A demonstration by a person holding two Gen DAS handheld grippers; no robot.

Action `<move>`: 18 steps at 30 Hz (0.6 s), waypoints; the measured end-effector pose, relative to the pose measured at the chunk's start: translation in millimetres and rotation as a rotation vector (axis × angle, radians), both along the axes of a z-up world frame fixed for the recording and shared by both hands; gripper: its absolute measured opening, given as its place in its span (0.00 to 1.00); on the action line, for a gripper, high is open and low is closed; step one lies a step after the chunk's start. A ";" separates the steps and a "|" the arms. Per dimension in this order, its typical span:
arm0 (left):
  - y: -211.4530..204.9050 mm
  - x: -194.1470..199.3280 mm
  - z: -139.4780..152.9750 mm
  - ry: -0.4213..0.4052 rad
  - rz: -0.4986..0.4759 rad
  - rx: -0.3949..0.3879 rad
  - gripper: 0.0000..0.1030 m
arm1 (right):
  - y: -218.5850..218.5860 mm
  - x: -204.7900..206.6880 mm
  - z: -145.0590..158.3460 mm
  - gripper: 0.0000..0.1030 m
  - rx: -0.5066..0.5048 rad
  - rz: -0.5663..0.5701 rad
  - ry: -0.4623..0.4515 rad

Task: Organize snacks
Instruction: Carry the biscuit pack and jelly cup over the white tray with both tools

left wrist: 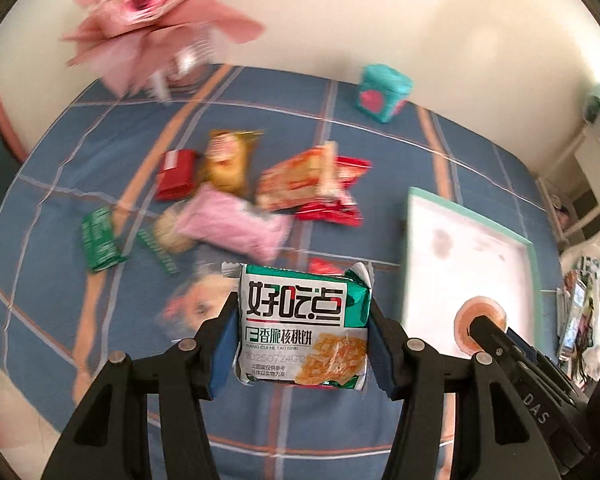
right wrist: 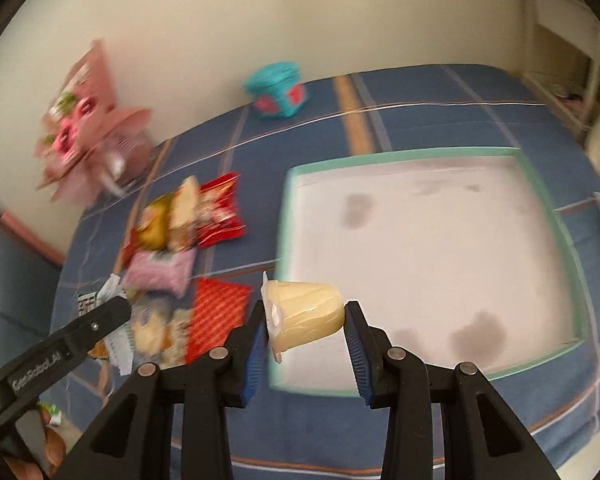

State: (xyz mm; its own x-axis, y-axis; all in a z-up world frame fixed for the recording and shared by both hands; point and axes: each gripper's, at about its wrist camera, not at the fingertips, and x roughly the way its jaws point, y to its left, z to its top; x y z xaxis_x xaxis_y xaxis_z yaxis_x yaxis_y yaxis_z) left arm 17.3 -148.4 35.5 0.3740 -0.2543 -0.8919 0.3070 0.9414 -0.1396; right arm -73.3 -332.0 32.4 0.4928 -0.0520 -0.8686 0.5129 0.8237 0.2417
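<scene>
Barely begun: left tool [left wrist: 303, 320] clamped on green-and-white foil biscuit packet [left wrist: 303, 320], right tool [right wrist: 305, 330] clamped on pale yellow plastic pudding cup [right wrist: 305, 320], shallow white teal-rimmed cardboard tray [right wrist: 555, 216] bare, jumbled pile of bright foil snack packets [left wrist: 236, 196] unsorted mid-tabletop.

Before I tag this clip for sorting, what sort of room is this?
Probably a bedroom at home: a blue plaid bedsheet covers a bed against a plain wall, a pink bouquet leans there, and a loose snack pile lies beside a mint-rimmed tray.
</scene>
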 end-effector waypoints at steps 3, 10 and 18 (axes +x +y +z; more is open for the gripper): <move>-27.8 -3.0 -2.4 -0.006 -0.041 -0.004 0.57 | -20.3 -8.6 1.4 0.39 -0.025 -0.055 0.007; -82.1 -9.9 -14.1 -0.043 -0.133 0.006 0.57 | -66.7 -26.8 2.0 0.39 -0.090 -0.197 0.042; -122.3 -3.5 -33.3 -0.061 -0.197 -0.006 0.57 | -103.0 -28.9 -5.3 0.39 -0.128 -0.274 0.075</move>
